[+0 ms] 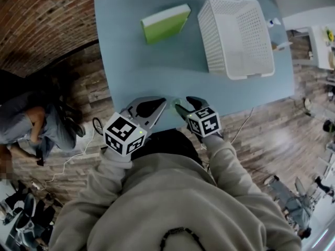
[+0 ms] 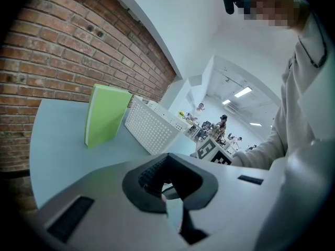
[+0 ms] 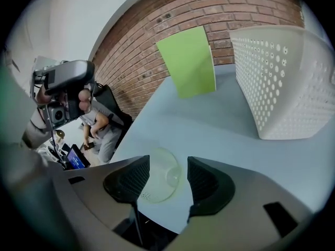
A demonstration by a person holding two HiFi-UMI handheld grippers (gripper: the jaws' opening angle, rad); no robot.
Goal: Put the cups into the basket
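**Head view.**
- Table [image 1: 157, 67], one, grey-blue.
- Basket [image 1: 210, 33], one, white and perforated, far right on the table, nothing seen in it.
- Book [image 1: 165, 22], one, green, far left of the basket.
- Left gripper [image 1: 164, 103] and right gripper [image 1: 187, 105], one each, low over the near table edge, tips turned toward each other.
- Cup [image 1: 175, 103], one, clear, only a faint pale shape between the two tips.

**Left gripper view.**
- Left gripper [image 2: 165, 184]: jaws together, nothing plainly between them.
- Book [image 2: 107, 114] stands upright at far left, and the basket [image 2: 152, 129] is just right of it.

**Right gripper view.**
- Right gripper [image 3: 167, 174]: jaws spread wide, with the cup [image 3: 157, 175] on the table between them and neither pad pressing it.
- Whether the cup stands or lies cannot be told.
- Book [image 3: 191, 61] and basket [image 3: 285, 82] are far beyond, well apart from the cup.

**Step in hand.** Reaching for the first cup, which is not yet gripped.

**Next move.** It likely calls for closing gently on the thin clear wall, then lifting and carrying it far right over the basket rim.

**Count.** Cups one, though the task speaks of several; basket one; book one; grippers two.
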